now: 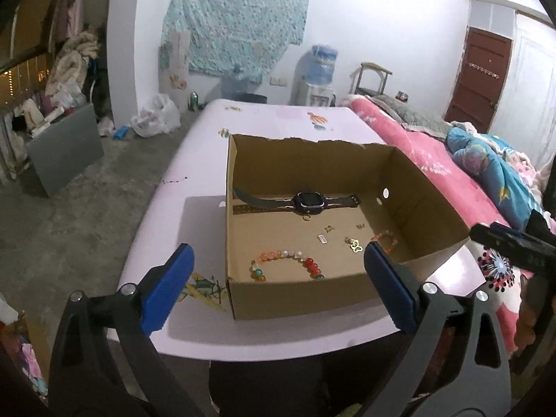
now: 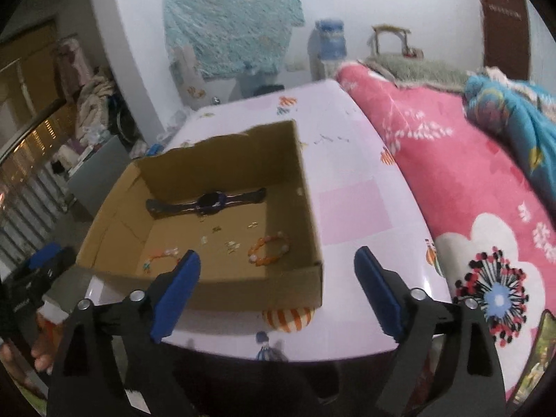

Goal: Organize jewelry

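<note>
**Jewelry lot in open carton — both tools idle**

Item: open brown cardboard box (image 1: 312, 292) at the middle of the left view, holding a dark wristwatch with strap (image 1: 301, 201) at its 12 o'clock, a multicoloured bead bracelet (image 1: 288, 264) at 6 o'clock, an orange bead bracelet (image 2: 267, 248) at 4 o'clock, and small gold charms (image 1: 354, 245) between.

Tools: left gripper (image 1: 278, 285) and right gripper (image 2: 278, 286), jaws wide apart, holding nothing, short of the near wall.

Handling advice: descend over the wall; pinch beads, not charms.

Surroundings: pale pink printed table (image 1: 194, 180); pink floral bedding (image 2: 434, 160) at 3 o'clock; water dispenser (image 1: 321, 73) at 12 o'clock.
</note>
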`<state>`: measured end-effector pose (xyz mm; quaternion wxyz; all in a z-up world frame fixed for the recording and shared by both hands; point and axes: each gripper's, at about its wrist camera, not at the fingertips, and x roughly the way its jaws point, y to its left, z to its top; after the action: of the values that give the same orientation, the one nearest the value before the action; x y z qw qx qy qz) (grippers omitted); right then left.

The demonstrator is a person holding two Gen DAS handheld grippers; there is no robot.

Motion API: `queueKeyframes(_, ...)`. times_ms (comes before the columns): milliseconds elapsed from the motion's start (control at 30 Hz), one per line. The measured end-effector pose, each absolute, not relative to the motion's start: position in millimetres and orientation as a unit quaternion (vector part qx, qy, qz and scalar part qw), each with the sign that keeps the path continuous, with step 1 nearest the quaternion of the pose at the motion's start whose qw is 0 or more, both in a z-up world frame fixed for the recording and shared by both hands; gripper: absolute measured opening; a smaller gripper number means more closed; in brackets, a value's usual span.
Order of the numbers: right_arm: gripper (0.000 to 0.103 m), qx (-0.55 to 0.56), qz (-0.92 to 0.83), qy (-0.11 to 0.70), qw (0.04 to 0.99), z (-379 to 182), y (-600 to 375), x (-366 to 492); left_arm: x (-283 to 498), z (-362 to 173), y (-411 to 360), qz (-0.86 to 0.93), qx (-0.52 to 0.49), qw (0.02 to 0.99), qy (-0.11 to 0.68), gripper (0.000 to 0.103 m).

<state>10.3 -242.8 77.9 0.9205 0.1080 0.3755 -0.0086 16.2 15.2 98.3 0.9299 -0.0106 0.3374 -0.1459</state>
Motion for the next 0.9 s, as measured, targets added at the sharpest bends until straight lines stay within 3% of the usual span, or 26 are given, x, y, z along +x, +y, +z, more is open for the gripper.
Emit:
queueKeyframes(500,0.096,0.032,-0.033,0.348,0.936,98,-192,-13,-18,105,-15,-0.099,0.078,0.93,0.345,0.095)
queueKeyframes(900,0.096,0.047,-0.056,0.383,0.921,84,-197,3,1,104,-21,-0.057,0.046,0.923,0.377,0.095)
